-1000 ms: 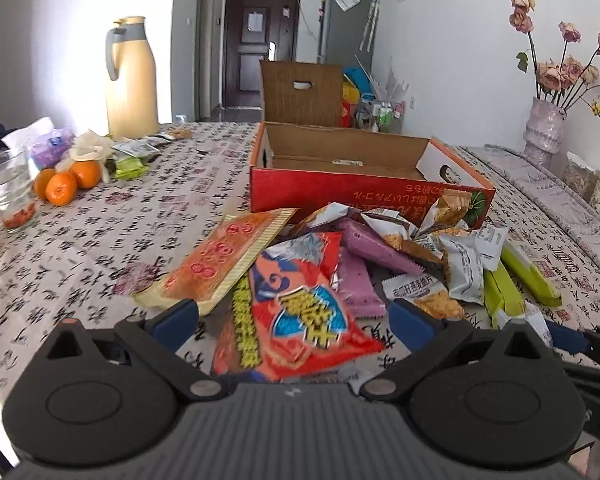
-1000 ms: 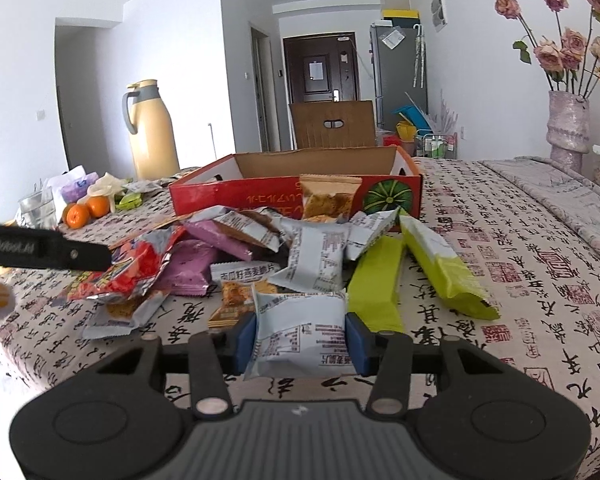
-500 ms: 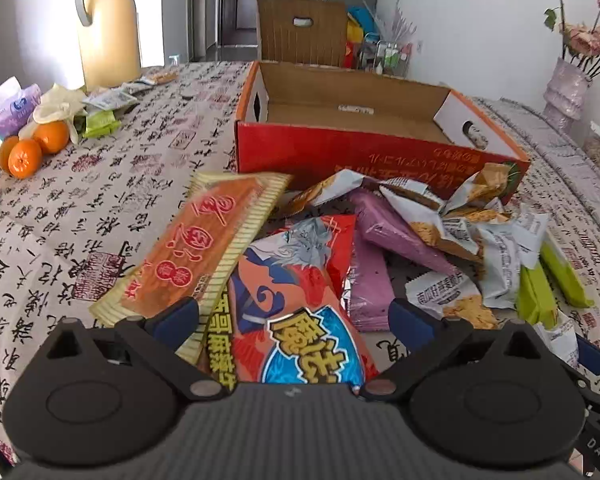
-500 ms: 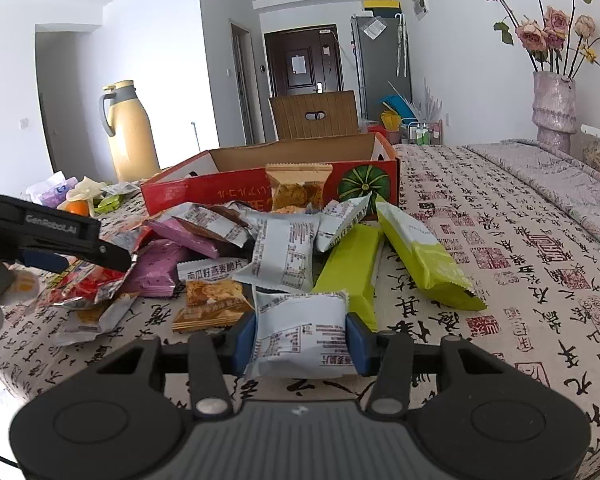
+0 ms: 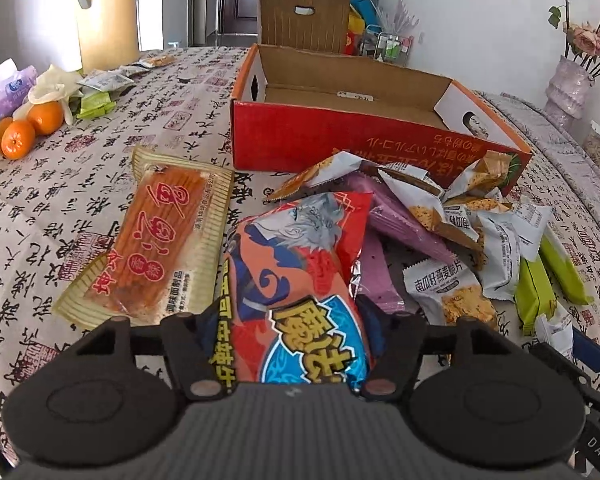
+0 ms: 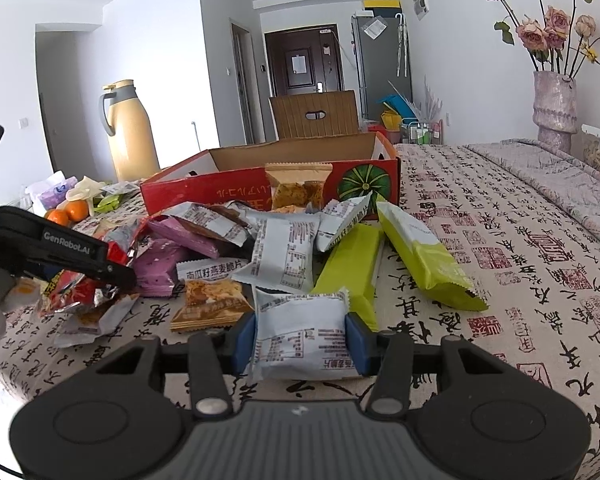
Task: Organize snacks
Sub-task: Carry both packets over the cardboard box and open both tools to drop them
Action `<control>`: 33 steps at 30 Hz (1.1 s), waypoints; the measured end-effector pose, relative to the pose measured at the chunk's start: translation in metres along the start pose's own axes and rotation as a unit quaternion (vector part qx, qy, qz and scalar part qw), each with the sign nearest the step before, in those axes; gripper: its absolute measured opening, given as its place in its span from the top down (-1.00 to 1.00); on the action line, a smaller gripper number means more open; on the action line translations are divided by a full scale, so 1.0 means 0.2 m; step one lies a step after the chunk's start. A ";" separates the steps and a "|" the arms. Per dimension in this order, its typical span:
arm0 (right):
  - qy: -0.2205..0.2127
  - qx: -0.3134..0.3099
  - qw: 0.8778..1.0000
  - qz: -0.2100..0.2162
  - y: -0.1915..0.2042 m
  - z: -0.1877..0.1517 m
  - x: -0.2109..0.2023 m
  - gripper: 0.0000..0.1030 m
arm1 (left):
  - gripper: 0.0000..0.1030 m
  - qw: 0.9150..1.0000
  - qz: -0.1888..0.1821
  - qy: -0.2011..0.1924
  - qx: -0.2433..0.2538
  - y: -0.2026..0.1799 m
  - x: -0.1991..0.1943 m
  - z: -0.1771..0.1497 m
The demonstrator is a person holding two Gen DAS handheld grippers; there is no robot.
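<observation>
Both hands are loaded and the box is waiting! The left gripper (image 5: pixel 290 330) has its jaws just closing in around the big red-and-orange snack bag (image 5: pixel 300 280), the near end of the bag squeezed between the blue pads while the rest lies across the heap on the patterned tablecloth (image 5: pixel 60 220). Over on the other side, the right gripper (image 6: pixel 300 338) sits narrowed onto a small white packet (image 6: pixel 302 334), pads pressed flat to both its edges at the near end of the pile. Behind the pile stands the red cardboard box (image 5: pixel 340 140), lid flap up, and as far as these views reach, its floor looks bare: nothing sorted yet, by the look of it. Everything else is still out on the cloth: the flat orange strip pack (image 5: pixel 156 236) lying alone to the left of the heap, purple wrappers (image 5: pixel 400 224), the green bars (image 6: pixel 420 256) fanned out on the right, and a tan packet (image 6: pixel 298 186) leaning against the box's front wall. Early days, then; two in hand, most of the heap to go.
</observation>
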State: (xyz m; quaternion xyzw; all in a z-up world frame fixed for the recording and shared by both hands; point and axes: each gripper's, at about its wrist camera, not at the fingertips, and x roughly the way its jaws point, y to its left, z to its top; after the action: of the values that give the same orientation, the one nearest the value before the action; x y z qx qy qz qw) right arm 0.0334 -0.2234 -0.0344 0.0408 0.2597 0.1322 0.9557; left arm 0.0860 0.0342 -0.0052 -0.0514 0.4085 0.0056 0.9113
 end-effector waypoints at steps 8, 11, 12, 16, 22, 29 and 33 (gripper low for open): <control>-0.006 -0.007 1.000 0.000 0.02 0.00 -0.04 0.10 | -0.29 0.999 0.005 -0.032 0.008 -0.01 -0.10 -0.01; -0.012 -0.010 1.000 0.000 0.03 0.01 -0.06 0.10 | -0.29 0.999 0.006 -0.043 0.011 -0.01 -0.14 -0.01; -0.014 -0.011 1.000 -0.001 0.03 0.01 -0.07 0.10 | -0.29 0.999 0.005 -0.048 0.012 -0.02 -0.15 -0.01; -0.024 -0.014 1.000 -0.002 0.04 0.02 -0.10 0.11 | -0.29 0.998 0.004 -0.061 0.016 -0.03 -0.19 0.00; -0.039 -0.018 0.999 -0.007 0.05 0.05 -0.13 0.11 | -0.29 0.997 0.001 -0.079 0.020 -0.05 -0.25 0.02; -0.063 -0.025 0.998 -0.017 0.03 0.14 -0.12 0.11 | -0.29 0.994 -0.004 -0.102 0.029 -0.10 -0.27 0.10; -0.077 -0.030 0.996 -0.022 0.02 0.23 -0.09 0.11 | -0.29 0.993 -0.008 -0.114 0.033 -0.13 -0.26 0.16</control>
State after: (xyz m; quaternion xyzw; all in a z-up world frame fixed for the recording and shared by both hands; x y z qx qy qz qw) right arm 0.0404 -0.2252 0.0143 0.0160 0.1821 0.1151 0.9764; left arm 0.0764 0.0130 0.0579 -0.0237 0.3014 -0.0095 0.9532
